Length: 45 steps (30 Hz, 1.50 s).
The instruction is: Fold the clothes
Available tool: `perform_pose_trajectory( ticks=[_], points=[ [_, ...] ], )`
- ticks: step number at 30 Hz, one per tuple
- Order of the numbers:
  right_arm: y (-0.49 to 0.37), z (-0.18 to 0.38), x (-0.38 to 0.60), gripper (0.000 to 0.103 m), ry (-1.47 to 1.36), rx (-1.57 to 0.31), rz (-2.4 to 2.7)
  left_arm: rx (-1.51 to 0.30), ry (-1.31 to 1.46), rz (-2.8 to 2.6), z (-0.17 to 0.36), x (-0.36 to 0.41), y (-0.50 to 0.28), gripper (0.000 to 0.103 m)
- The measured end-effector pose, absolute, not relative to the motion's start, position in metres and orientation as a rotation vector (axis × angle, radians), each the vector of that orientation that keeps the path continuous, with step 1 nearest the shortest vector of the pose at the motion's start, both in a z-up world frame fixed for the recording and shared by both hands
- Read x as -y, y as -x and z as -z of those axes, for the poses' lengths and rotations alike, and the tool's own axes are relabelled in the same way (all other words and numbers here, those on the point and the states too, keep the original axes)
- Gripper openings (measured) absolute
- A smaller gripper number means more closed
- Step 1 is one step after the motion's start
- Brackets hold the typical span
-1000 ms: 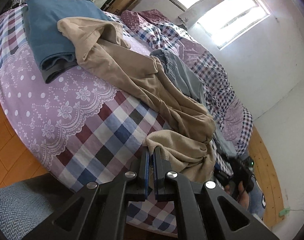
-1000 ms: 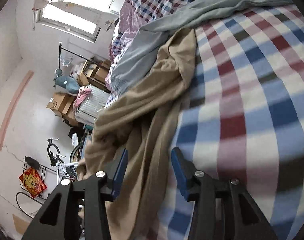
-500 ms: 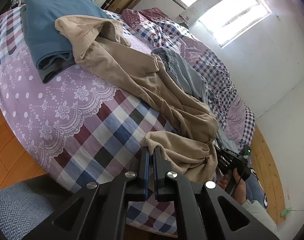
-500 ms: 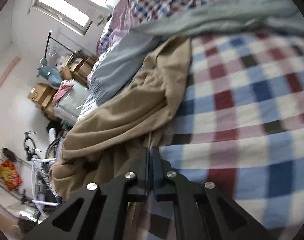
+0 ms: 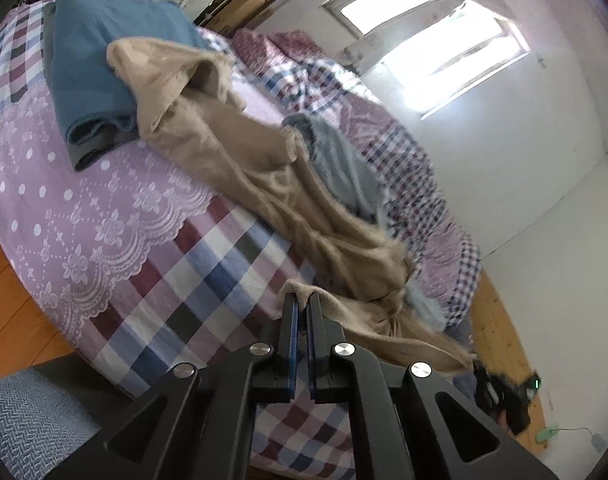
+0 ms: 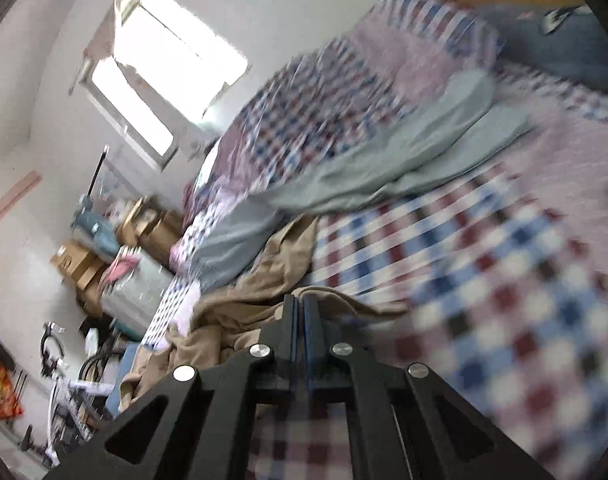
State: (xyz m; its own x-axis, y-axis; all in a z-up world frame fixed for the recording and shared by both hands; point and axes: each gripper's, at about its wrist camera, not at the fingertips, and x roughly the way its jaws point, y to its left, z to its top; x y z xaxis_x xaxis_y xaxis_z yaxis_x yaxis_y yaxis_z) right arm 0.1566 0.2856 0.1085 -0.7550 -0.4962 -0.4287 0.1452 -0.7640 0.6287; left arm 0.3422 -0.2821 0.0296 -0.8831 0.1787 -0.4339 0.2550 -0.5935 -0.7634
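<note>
A tan garment (image 5: 264,172) lies stretched along the checked bed (image 5: 192,264), crumpled at its near end. My left gripper (image 5: 302,300) is shut on an edge of that near end. My right gripper (image 6: 299,300) is shut on another edge of the tan garment (image 6: 240,312), lifted off the bed; it also shows at the lower right of the left wrist view (image 5: 503,396), with the cloth pulled taut between the two grippers. A grey-blue garment (image 5: 343,164) lies beside the tan one, and shows in the right wrist view (image 6: 383,160) too.
A folded blue garment (image 5: 92,68) sits at the far end of the bed, partly under the tan one. A crumpled checked quilt (image 5: 403,152) lies along the wall side. Wooden floor (image 5: 8,320) borders the bed. Boxes and a bicycle (image 6: 76,256) stand by the wall.
My right gripper closed on the tan garment's edge and lifted it away from the bed. My left gripper stayed shut and rose slightly, stretching the cloth between them.
</note>
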Motion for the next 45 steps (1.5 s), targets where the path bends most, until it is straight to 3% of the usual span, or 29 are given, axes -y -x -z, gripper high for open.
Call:
perform_pose_trajectory(
  ticks=[7, 12, 17, 21, 23, 25, 27, 36, 38, 40, 41, 45],
  points=[
    [-0.239, -0.106, -0.325, 0.001, -0.944, 0.839, 2.552, -1.488, -0.710, 2.622, -0.027, 0.296, -0.353, 0.002],
    [-0.257, -0.098, -0.321, 0.002, -1.047, 0.713, 2.599, -1.595, -0.743, 2.566, -0.015, 0.302, -0.351, 0.002],
    [-0.266, -0.085, -0.356, 0.005, -1.074, 0.859, 2.690, -1.569, -0.963, 2.562, -0.007, 0.280, -0.323, 0.006],
    [-0.256, -0.077, -0.371, 0.007, -1.083, 0.936, 2.678, -1.463, -1.108, 2.550, -0.002, 0.262, -0.304, 0.046],
    [-0.250, -0.076, -0.367, 0.018, -1.084, 0.885, 2.673, -1.413, -1.150, 2.549, 0.000, 0.255, -0.296, 0.056],
    [-0.238, -0.074, -0.357, 0.051, -1.092, 0.797, 2.662, -1.363, -1.190, 2.546, 0.002, 0.248, -0.289, 0.057],
    [-0.226, -0.070, -0.346, 0.054, -1.120, 0.705, 2.647, -1.312, -1.229, 2.542, 0.005, 0.241, -0.282, 0.057],
    [-0.199, -0.035, -0.314, 0.054, -1.325, 0.537, 2.541, -1.108, -1.455, 2.499, 0.026, 0.214, -0.257, 0.056],
    [-0.199, -0.032, -0.310, 0.054, -1.335, 0.525, 2.522, -1.076, -1.504, 2.488, 0.032, 0.210, -0.253, 0.048],
    [-0.198, -0.030, -0.305, 0.054, -1.337, 0.525, 2.509, -1.044, -1.553, 2.477, 0.038, 0.205, -0.250, 0.015],
    [-0.198, -0.028, -0.305, 0.054, -1.340, 0.527, 2.507, -1.069, -1.554, 2.475, 0.039, 0.206, -0.250, 0.007],
    [-0.196, -0.026, -0.306, 0.054, -1.344, 0.564, 2.498, -1.129, -1.433, 2.527, 0.028, 0.213, -0.260, 0.003]
  ],
)
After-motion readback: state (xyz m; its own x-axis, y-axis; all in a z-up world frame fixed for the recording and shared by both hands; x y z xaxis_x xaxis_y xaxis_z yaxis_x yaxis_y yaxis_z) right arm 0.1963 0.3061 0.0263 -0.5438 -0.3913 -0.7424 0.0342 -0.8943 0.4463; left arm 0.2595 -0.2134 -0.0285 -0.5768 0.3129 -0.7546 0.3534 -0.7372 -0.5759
